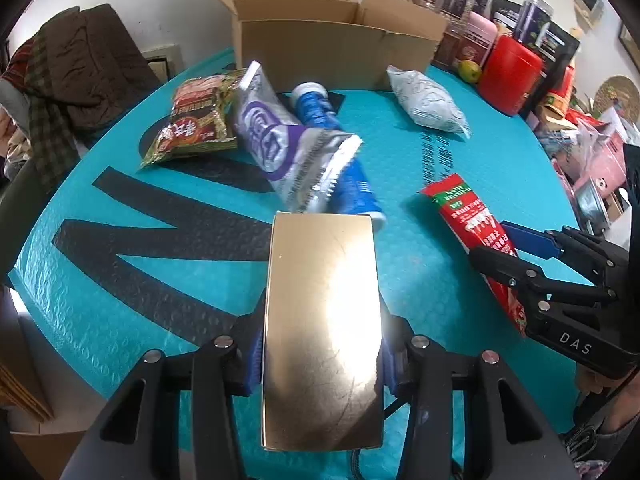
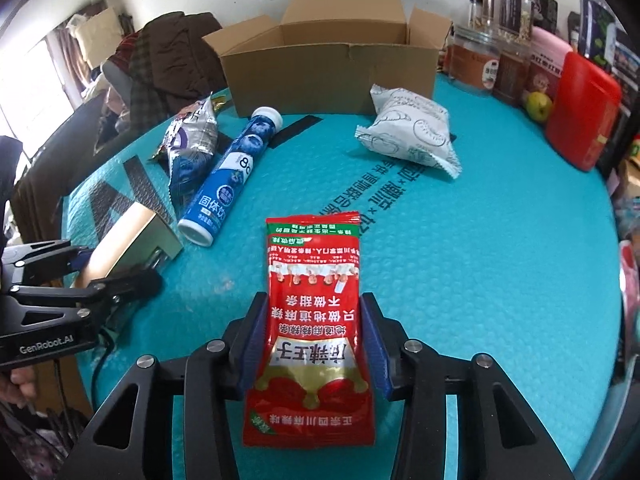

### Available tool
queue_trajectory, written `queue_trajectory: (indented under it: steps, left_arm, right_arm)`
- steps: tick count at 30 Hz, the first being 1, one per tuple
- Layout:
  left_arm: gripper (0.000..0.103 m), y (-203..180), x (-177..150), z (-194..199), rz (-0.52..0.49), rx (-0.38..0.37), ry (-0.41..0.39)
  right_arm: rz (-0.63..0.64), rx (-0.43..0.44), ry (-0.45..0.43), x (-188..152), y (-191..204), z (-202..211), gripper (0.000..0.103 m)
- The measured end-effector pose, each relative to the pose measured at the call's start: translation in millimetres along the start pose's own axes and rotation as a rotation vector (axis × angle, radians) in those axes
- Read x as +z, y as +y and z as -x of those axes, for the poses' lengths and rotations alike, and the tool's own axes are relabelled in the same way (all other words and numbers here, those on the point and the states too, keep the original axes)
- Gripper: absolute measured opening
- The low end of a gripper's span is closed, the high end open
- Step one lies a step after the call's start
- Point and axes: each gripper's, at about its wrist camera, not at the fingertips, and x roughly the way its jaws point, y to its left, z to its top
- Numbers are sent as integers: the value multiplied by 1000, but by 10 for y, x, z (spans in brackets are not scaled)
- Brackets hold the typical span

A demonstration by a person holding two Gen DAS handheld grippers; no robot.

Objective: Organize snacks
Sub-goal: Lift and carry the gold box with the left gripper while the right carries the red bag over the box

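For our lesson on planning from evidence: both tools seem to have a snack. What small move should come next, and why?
Probably lift both tools and carry their loads toward the open cardboard box. The left tool is closed on the gold box, the right tool grips the red snack packet, and the box stands open at the far side of the teal mat.

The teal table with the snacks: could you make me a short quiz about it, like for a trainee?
1. True or false: the left gripper is shut on the shiny gold rectangular box.
2. What lies between the right gripper fingers? A) red plastic snack packet B) blue cylindrical tube C) white puffy pouch
3. Fill in: the open brown cardboard box stands at the table's ____ edge.

Key: 1 true; 2 A; 3 far.
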Motion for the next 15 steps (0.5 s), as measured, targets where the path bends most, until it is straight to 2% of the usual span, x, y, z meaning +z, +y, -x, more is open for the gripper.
queue_trajectory:
  steps: [6,15]
  left_arm:
    - [44,-48,32,148,7,-45,-22]
    - [44,-79,172,420,21,-39,-117]
  right_arm:
    - [-2,31,-5,-40,45,117,44]
    - [25,84,-91,54,145,458,44]
